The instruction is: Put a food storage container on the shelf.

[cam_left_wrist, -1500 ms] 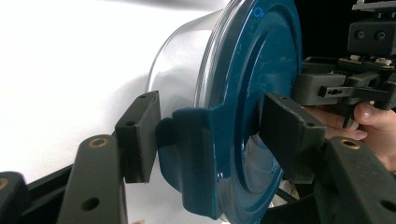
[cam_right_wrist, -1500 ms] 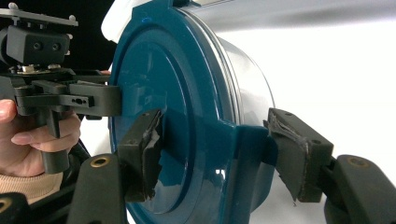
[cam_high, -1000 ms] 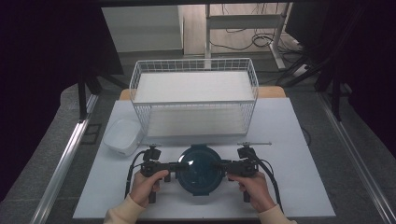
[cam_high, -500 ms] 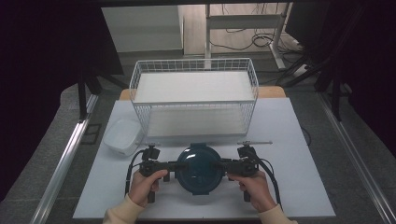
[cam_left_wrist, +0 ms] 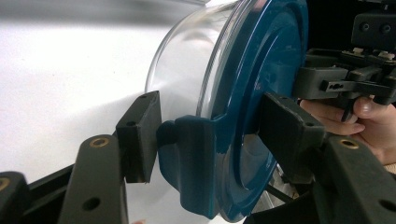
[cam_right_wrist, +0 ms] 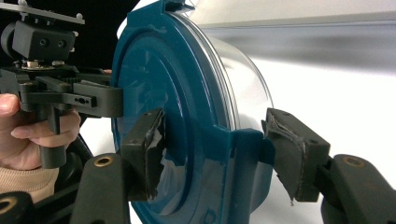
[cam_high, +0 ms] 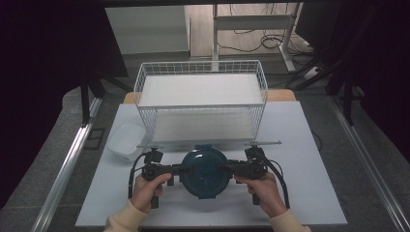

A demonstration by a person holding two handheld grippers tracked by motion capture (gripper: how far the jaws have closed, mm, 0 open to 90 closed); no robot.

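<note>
A round clear container with a dark blue lid (cam_high: 204, 171) is at the near middle of the white table, between my two grippers. My left gripper (cam_high: 180, 169) is shut on the lid's left side latch (cam_left_wrist: 187, 158): one pad presses the latch flap and the other rests on the lid's top. My right gripper (cam_high: 228, 168) is shut on the opposite latch (cam_right_wrist: 243, 154) in the same way. In the left gripper view the right gripper shows farther off, and in the right gripper view the left one does. Whether the container rests on the table I cannot tell.
A white wire basket (cam_high: 200, 63) stands just behind the container and spans the table's middle. A shallow white plastic tub (cam_high: 124, 140) sits to its left front. A thin metal rod (cam_high: 263, 143) lies along the basket's front. Dark floor surrounds the table (cam_high: 314, 183).
</note>
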